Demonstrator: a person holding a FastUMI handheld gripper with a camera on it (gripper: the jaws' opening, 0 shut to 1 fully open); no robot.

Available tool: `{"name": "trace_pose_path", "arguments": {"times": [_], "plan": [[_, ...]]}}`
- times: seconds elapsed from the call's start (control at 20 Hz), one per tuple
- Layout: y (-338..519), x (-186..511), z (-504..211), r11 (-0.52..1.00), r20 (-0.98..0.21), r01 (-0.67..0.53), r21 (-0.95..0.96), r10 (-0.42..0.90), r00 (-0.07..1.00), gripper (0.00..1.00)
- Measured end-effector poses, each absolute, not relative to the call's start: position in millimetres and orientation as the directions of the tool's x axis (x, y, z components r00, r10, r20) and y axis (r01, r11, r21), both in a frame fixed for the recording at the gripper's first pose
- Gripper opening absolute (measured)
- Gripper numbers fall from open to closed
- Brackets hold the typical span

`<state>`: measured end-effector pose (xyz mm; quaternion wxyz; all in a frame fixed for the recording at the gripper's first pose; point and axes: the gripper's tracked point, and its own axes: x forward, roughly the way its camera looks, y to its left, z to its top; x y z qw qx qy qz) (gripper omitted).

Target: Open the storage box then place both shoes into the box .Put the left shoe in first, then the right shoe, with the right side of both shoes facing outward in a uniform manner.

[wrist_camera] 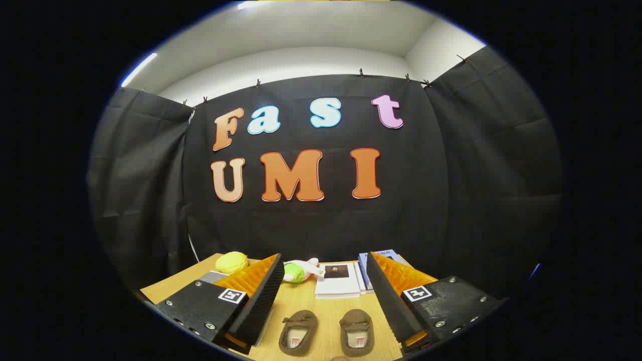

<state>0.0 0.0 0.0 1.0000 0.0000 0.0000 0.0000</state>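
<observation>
Two small brown shoes lie side by side on the wooden table [326, 311], toes pointing away from me: one shoe [298, 332] nearer the left finger, the other shoe [356, 332] nearer the right finger. My gripper [323, 296] hovers above them, open wide, with nothing between its fingers. Both shoes sit in the gap between the fingers, low and close to me. The left finger [261, 296] and right finger [386, 296] stand apart from the shoes.
Beyond the fingers, at the table's back edge, lie a yellow round plush [231, 262], a small white and green plush toy [300, 271], a white booklet [337, 282] and a blue book [378, 258]. Black cloth walls close the booth behind and on both sides.
</observation>
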Motion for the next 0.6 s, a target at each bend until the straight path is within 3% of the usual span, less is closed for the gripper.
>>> {"name": "trace_pose_path", "arguments": {"times": [0.6], "plan": [[6, -2, -24, 1.000, -0.030, 0.001, -0.014, -0.001, 1.000, 0.98]]}}
